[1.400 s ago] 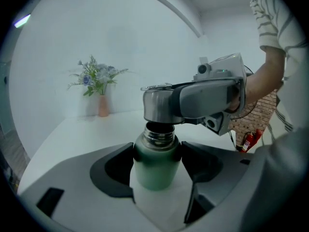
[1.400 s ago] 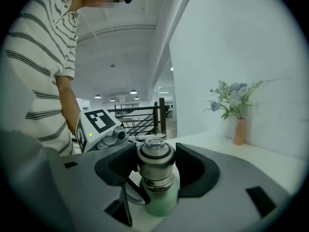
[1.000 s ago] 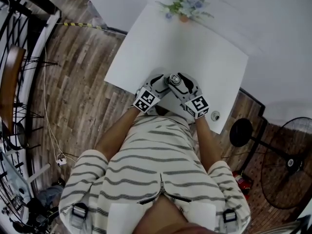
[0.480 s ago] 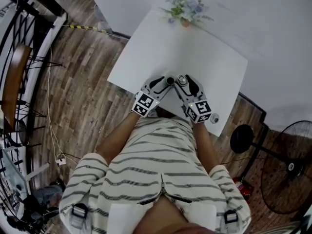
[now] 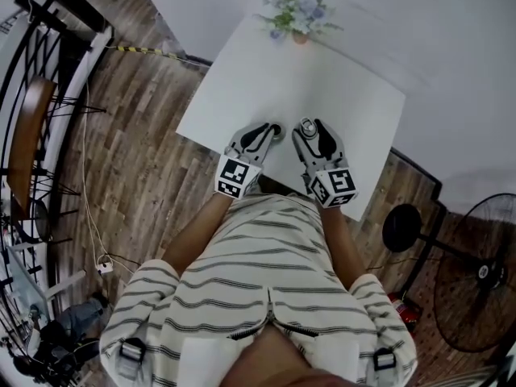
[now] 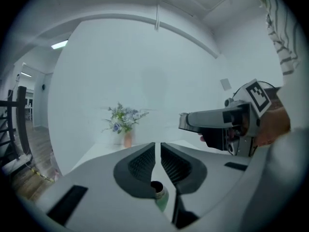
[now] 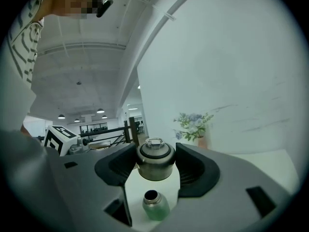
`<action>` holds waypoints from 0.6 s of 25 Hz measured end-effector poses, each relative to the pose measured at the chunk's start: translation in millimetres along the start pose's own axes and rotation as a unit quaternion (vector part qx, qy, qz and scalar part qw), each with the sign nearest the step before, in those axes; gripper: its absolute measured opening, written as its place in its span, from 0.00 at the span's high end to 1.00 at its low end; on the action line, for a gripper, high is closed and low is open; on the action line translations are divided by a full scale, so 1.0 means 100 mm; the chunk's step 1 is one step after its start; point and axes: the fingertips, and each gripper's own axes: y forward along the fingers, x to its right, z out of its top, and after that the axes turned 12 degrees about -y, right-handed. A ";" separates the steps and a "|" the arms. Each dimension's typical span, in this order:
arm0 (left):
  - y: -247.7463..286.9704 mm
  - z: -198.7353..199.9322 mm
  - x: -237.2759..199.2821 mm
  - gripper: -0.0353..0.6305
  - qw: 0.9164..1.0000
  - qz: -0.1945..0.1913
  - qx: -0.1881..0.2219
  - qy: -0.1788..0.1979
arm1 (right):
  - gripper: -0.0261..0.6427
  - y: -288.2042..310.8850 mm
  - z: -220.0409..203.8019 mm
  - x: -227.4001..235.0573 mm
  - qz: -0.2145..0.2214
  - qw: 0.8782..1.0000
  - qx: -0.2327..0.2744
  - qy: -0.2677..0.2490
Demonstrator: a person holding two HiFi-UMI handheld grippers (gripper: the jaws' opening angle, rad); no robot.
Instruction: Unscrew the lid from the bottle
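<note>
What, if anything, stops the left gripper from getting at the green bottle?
Probably nothing, so likely yes: the open bottle stands on the table right below the left gripper. Its jaws have just been closing, empty, and must open. The right gripper holds the lid aside.

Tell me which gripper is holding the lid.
The right gripper: its jaws clamp the metal lid. On the left gripper the jaws have just been closing, nothing between them.

The white desk's [image 5: 355, 103] middle lies bare; only a small pot of pale flowers [image 5: 299, 12] at the far edge and an open green metal bottle [image 7: 155, 206] toward the near edge obstruct.
</note>
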 end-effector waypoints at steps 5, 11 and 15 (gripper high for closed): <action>-0.06 0.26 0.07 0.95 0.999 0.023 0.022 -0.005 | 0.57 -0.09 0.17 0.10 -0.008 1.000 0.002 -0.010; -0.11 0.48 0.15 0.95 0.999 0.030 0.043 -0.010 | 0.57 -0.13 0.36 0.13 -0.014 1.000 0.012 -0.015; -0.15 0.57 0.15 0.95 0.998 0.043 0.049 -0.004 | 0.57 -0.12 0.44 0.13 -0.016 1.000 0.018 -0.017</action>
